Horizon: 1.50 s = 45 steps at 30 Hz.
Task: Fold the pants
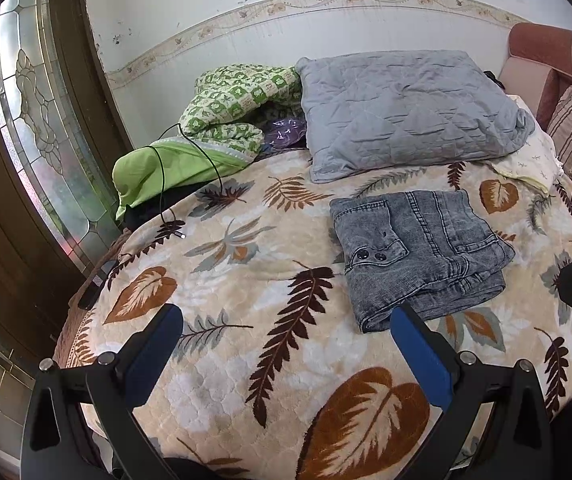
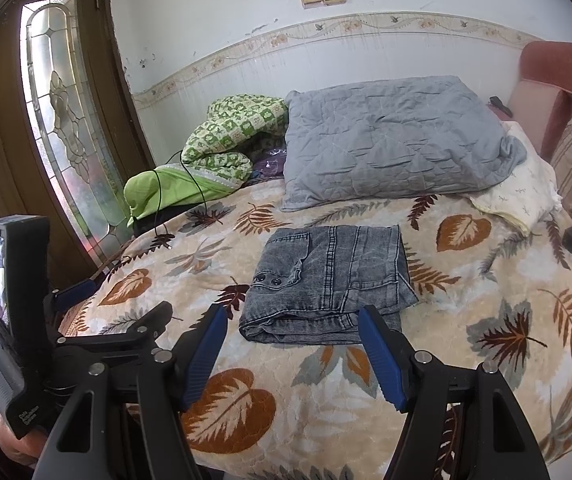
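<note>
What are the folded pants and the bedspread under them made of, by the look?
Pants: looks like washed grey denim, matte; mottled fading, raised double-stitched seams and two dark metal-looking buttons near the waistband suggest it. Fine ribbing on the lower folds could mean a corduroy-like weave, so not certain.
Bedspread: seems a plush fleece or flannel, soft and fuzzy; the leaf print has blurred edges and an embossed, quilted-looking nap.

The leaf-print blanket [image 2: 466, 360] lies bare along the bed's near edge and toward its right edge. Mid-bed, the folded jeans [image 2: 330, 280] block the way. Along the far edge stand a grey pillow [image 2: 398, 140] and green quilt [image 2: 221, 136], a black cable [image 1: 165, 184] trailing near the left edge.
</note>
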Motion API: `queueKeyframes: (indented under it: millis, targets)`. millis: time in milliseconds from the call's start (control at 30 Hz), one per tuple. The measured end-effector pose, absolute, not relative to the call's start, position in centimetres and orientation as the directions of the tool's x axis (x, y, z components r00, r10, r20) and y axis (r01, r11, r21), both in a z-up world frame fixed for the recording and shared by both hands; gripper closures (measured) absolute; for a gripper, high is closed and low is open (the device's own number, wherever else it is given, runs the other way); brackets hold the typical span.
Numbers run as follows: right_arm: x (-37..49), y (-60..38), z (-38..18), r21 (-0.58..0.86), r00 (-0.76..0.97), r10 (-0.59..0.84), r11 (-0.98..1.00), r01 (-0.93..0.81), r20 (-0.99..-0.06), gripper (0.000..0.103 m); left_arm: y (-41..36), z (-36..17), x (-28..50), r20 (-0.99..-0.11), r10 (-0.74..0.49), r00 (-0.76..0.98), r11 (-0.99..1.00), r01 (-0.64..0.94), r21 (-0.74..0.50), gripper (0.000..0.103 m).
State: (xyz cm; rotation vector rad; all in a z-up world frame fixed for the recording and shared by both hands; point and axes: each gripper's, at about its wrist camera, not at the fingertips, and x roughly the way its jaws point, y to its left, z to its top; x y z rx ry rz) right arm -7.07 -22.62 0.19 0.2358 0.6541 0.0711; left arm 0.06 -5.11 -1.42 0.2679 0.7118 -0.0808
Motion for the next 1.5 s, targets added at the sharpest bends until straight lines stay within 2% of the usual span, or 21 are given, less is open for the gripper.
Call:
queueKeyframes:
  millis: [1000,1233,1500]
  targets:
    - [-6.3,-21.3,-0.2,0.202,0.771,0.122,0.979,0.009,-0.625,0.032,-3.4,-2.6,1.2,-0.689,-0.005,0.725,0.973,0.164,0.165,0.0]
    - [-5.7,-19.2,3.5,0.143,0.793,0.096,0.99,-0.012,-0.601,0.032,-1.0,-0.8,1.6,-0.666,-0.02,0.746,0.982,0.14,0.128,0.0]
    - [-5.9,-15.3,8.6,0.081,0.839,0.099,0.995,-0.065,-0.536,0.032,4.3,4.3,1.5,-0.584,0.073,0.809,0.99,0.01,0.138,0.0]
